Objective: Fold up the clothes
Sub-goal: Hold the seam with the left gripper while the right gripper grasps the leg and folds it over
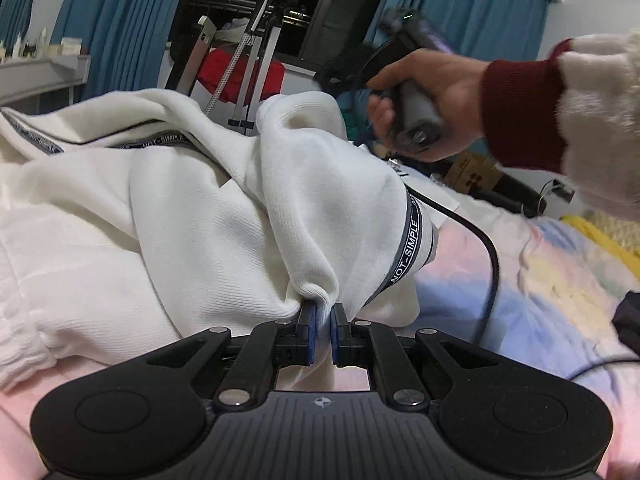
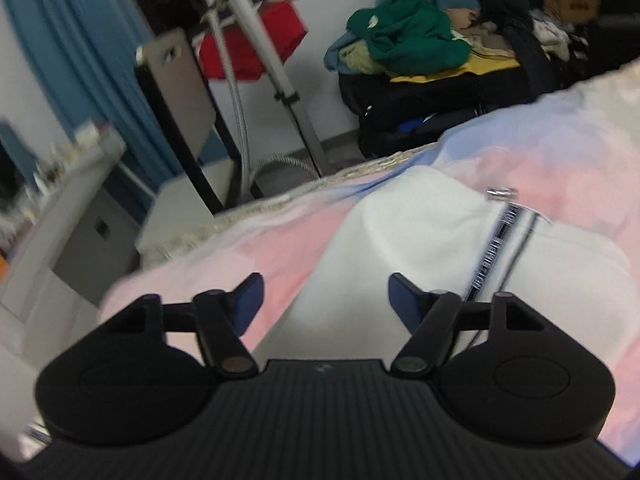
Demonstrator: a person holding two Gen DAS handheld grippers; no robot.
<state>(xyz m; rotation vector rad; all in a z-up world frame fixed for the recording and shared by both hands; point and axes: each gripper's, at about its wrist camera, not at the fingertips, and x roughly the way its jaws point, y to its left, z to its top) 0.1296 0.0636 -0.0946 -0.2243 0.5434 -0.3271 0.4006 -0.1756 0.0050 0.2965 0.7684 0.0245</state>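
A white knit garment (image 1: 200, 208) with dark lettered trim lies bunched on a pastel pink and blue bedsheet (image 1: 540, 280). My left gripper (image 1: 323, 316) is shut on a pinched fold of its fabric, which rises in a ridge just beyond the blue pads. In the left wrist view a hand (image 1: 420, 92) in a red cuff holds the other gripper's handle above the garment's far side. In the right wrist view my right gripper (image 2: 326, 300) stands open above a flat white part of the garment (image 2: 400, 232), nothing between its fingers. The picture there is blurred.
A black cable (image 1: 488, 248) trails over the sheet at the right. Beyond the bed's edge (image 2: 240, 212) stand a metal stand (image 2: 276, 64), a red cloth (image 2: 252, 44), a white cabinet (image 2: 68, 216) and a dark suitcase piled with clothes (image 2: 408, 36). Blue curtains (image 1: 120, 28) hang behind.
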